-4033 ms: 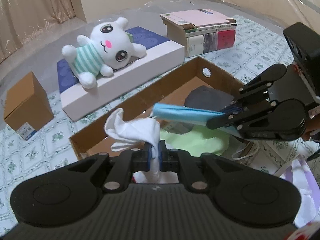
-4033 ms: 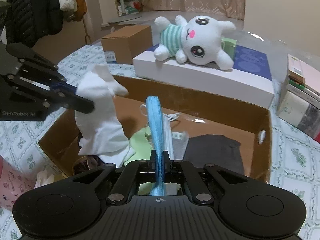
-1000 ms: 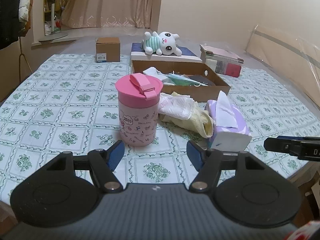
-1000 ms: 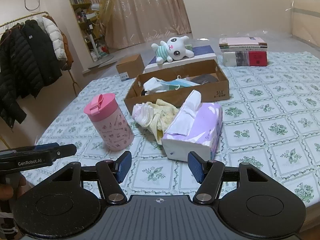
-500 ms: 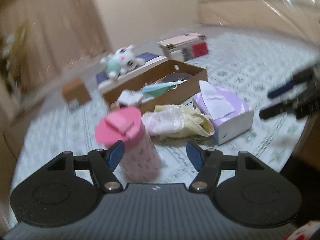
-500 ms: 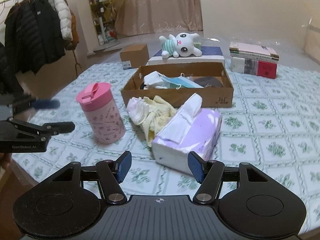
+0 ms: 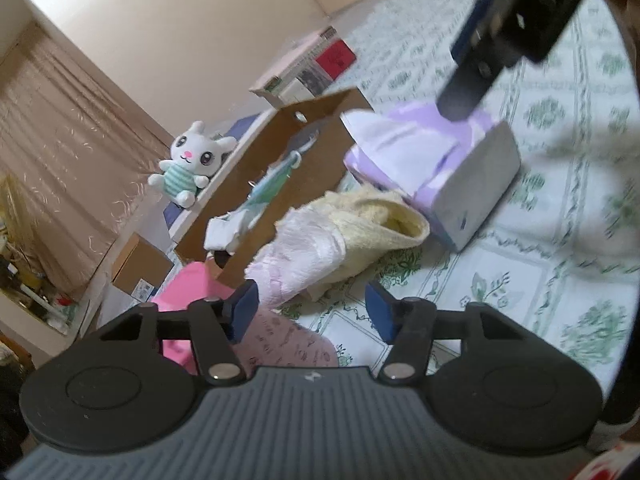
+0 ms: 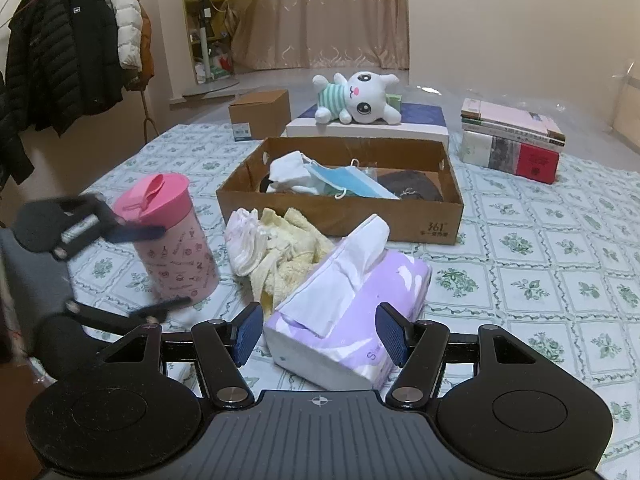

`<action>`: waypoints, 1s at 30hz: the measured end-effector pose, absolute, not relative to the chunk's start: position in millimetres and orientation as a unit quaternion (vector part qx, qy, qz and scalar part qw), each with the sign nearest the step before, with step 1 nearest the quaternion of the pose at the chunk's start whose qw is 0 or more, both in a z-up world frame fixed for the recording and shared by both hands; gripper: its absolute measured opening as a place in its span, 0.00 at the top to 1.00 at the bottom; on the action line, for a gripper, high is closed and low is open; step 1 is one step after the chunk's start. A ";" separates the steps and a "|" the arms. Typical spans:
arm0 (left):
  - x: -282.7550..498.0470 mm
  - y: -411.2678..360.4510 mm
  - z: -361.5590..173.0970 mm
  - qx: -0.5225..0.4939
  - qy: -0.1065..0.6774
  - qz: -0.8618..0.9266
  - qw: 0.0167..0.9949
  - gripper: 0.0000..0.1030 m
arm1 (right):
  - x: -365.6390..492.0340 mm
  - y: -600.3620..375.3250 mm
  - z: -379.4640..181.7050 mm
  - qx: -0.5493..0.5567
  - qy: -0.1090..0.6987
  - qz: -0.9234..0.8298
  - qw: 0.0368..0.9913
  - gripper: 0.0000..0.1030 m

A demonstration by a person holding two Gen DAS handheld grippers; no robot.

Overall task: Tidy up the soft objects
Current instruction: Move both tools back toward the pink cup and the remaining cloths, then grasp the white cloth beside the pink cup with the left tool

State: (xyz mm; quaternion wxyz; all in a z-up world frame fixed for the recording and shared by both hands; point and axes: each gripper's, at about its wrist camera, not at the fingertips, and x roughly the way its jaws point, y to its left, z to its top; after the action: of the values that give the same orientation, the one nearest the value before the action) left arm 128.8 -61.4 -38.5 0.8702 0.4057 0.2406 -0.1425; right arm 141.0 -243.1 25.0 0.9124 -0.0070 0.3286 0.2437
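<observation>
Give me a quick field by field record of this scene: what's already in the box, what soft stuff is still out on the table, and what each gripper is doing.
in box: white cloth and blue face mask inside cardboard box
still out: pink-white cloth and yellow towel, touching; tissue pack
left gripper: open, jaws just closing, nothing between them, beside pink cup
right gripper: open, tissue pack ahead of its pads, not gripped

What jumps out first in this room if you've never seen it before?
Probably the white plush rabbit in a striped green shirt, lying on a flat box behind the open brown cardboard box of cloths. Nearer, a pink lidded cup and a purple tissue pack flank crumpled yellow towels.
</observation>
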 end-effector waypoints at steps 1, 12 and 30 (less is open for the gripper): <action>133.9 -64.8 -45.1 0.414 0.243 -0.140 0.866 0.51 | 143.1 -242.7 23.4 -0.006 0.329 0.244 0.912 0.40; 169.3 -91.3 -78.7 0.490 0.219 -0.115 0.836 0.59 | 160.0 -248.1 10.7 0.007 0.331 0.236 0.914 0.40; 158.0 -76.7 -47.7 0.411 0.226 -0.120 0.875 0.90 | 149.2 -252.3 14.1 0.020 0.329 0.230 0.916 0.40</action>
State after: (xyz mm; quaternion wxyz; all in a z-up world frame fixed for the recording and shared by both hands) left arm 158.0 -76.7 -47.7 0.8751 0.4109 0.2256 -0.1199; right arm 149.2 -252.3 14.1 0.9156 0.0199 0.3292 0.2301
